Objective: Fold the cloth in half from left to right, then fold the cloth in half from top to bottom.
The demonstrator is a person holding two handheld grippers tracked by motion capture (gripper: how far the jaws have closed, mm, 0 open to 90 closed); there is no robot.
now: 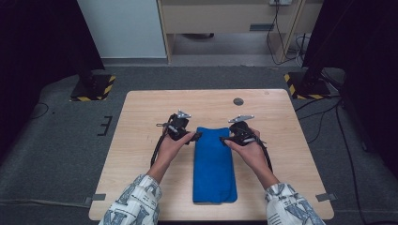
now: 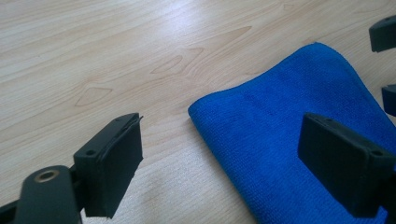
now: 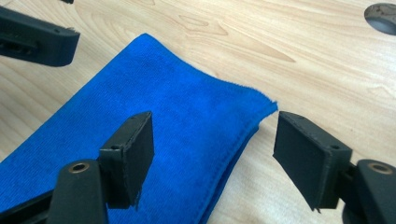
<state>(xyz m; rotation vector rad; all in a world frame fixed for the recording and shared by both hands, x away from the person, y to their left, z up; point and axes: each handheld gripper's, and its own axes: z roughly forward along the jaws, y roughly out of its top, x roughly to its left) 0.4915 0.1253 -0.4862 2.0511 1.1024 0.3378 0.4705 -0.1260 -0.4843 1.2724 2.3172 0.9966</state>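
Left tool (image 1: 196, 136) at the far left corner of the blue cloth (image 1: 214, 164), jaws spread, nothing between them; in the left gripper view that corner (image 2: 201, 114) lies in the gap, one pad (image 2: 114, 163) over bare worktop (image 1: 141, 122), the other over the cloth, neither pressing. Cloth folded into a narrow strip in the middle of the worktop, long axis running from the far edge toward the person, flat. Right tool (image 1: 224, 140) at the far right corner, likewise released and holding nothing; in the right gripper view the corner (image 3: 268, 105) sits between the pads, stacked layers showing along the right edge. Both tools about equally near, each at its own far corner, pointing inward across the short end. Likely next: a pinch on both far corners at once, then a pull along the long axis.
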